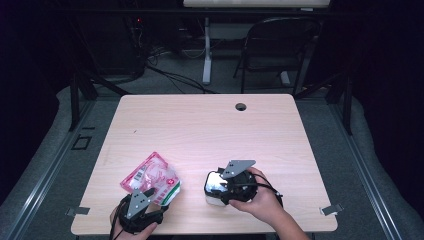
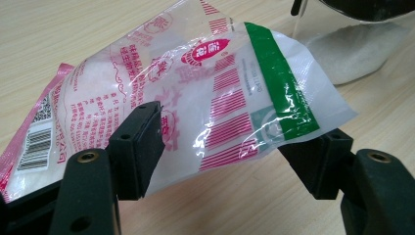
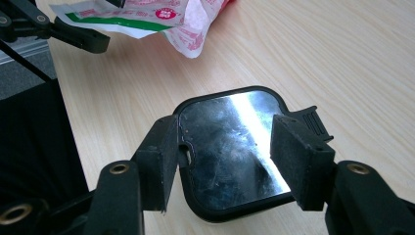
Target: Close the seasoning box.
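Note:
A pink, white and green plastic bag of white grains lies near the table's front left. Its green-banded open end hangs loosely between the wide-apart jaws of my left gripper, and the pads do not press on it. To the right stands a clear container of white powder, topped by a shiny black-rimmed lid. My right gripper hovers over that lid, its jaws spread to either side of it and open. The bag and one of the left gripper's fingers show at the top of the right gripper view.
The light wooden table has a cable hole near its far edge. A black chair and a white desk leg stand beyond it. Both hands sit close to the table's front edge.

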Tool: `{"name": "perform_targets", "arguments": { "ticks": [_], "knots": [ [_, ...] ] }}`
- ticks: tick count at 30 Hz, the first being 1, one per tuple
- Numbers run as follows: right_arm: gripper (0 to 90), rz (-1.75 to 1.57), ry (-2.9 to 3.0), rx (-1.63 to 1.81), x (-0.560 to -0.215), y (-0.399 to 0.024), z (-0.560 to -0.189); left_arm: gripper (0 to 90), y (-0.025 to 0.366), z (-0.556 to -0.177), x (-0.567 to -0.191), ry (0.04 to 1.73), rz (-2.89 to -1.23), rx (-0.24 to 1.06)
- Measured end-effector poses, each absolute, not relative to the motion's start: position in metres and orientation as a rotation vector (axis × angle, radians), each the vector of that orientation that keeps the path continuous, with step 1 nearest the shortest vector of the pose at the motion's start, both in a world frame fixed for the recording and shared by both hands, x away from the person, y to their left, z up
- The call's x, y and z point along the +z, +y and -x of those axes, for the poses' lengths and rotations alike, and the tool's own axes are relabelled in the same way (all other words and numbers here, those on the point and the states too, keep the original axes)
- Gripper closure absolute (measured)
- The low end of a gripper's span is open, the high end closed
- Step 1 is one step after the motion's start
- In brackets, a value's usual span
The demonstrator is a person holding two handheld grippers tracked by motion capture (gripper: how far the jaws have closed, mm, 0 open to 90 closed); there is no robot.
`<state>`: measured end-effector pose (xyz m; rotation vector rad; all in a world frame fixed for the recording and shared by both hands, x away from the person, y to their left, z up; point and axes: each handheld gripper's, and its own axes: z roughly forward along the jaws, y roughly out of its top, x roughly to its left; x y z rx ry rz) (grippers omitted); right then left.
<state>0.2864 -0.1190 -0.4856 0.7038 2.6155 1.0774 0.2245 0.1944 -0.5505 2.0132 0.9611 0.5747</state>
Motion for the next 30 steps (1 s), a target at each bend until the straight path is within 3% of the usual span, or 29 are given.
{"name": "perform_targets", "arguments": {
  "ticks": [30],
  "knots": [
    [44.7,-0.721,2.608,1.115,-0.4836,-0.1202,-0.2862,33.7,0.1886,-0.2225,-0.5478,0.938,-2.01,0.558]
  ]
}}
